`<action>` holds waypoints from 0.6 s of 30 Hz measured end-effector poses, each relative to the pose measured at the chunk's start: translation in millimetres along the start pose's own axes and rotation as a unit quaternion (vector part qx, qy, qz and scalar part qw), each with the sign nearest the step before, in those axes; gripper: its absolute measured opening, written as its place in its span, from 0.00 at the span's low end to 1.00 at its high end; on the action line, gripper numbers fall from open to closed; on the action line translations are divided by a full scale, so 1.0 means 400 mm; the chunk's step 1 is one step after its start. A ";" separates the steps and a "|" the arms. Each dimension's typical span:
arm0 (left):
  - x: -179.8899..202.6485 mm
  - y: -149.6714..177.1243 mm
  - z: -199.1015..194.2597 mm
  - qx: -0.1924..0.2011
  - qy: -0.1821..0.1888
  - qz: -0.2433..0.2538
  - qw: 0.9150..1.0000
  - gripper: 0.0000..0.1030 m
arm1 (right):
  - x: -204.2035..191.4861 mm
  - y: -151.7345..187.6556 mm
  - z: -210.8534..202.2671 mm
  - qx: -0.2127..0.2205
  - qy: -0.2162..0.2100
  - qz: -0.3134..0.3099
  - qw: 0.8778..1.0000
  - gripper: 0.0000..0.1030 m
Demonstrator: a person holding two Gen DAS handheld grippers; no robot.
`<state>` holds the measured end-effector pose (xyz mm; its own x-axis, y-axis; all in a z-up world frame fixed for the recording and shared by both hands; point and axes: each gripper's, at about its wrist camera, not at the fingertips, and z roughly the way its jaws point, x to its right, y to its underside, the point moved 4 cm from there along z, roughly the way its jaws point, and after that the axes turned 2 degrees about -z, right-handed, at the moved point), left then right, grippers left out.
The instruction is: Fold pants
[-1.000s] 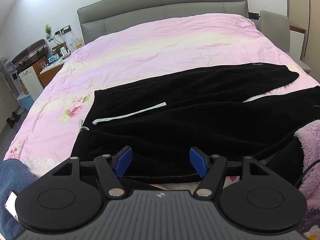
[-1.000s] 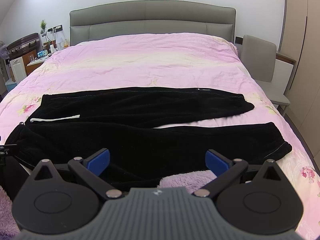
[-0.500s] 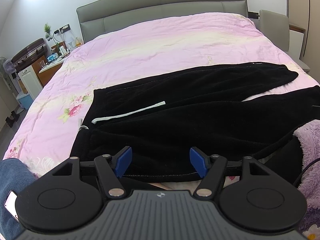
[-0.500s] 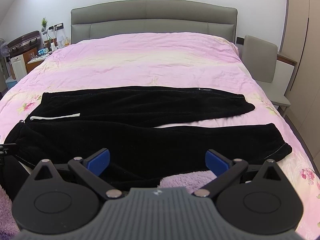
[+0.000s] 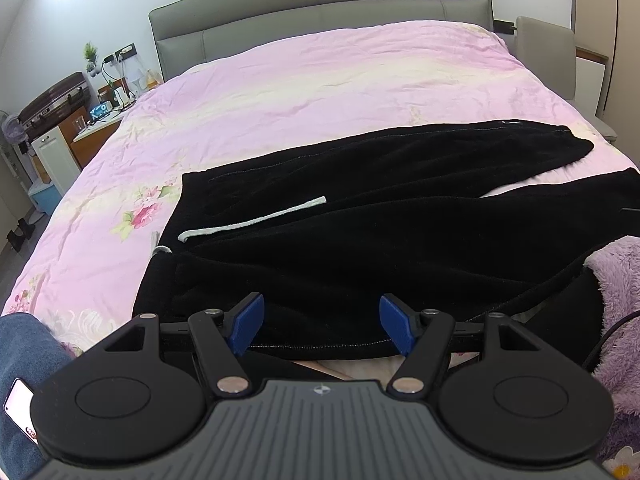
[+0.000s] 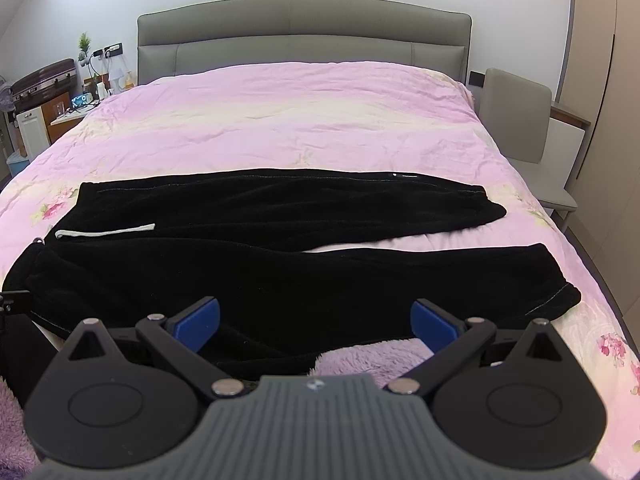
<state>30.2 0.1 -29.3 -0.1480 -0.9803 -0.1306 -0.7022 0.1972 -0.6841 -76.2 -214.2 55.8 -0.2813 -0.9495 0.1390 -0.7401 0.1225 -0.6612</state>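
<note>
Black pants (image 6: 256, 264) flat, phone (image 5: 18, 404) only in left view

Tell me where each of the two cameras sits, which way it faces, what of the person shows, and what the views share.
Left wrist: behind the open left tongs, at the waistband end of the black pants, facing the headboard; a jeans-clad leg shows.
Right wrist: behind the open right tongs, over the near pant leg, facing the headboard; a fuzzy purple sleeve shows.
Shared: pants, white drawstring, pink bedspread, headboard.
</note>
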 end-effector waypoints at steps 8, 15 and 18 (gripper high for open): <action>0.002 0.003 -0.003 0.001 0.002 0.001 1.000 0.76 | 0.000 0.002 -0.001 -0.005 -0.002 -0.001 1.000 0.95; 0.005 0.004 -0.004 -0.002 0.004 0.000 1.000 0.76 | 0.010 -0.005 0.002 -0.008 -0.005 0.001 1.000 0.95; 0.005 0.003 -0.008 0.000 0.004 -0.001 1.000 0.76 | 0.013 -0.005 0.004 -0.010 -0.004 0.003 1.000 0.95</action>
<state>26.9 -1.6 -28.2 -0.1522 -0.9807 -0.1224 -0.7030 0.1945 -0.6841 -75.1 -219.7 56.7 -0.2813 -0.9510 0.1283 -0.7497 0.1343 -0.6480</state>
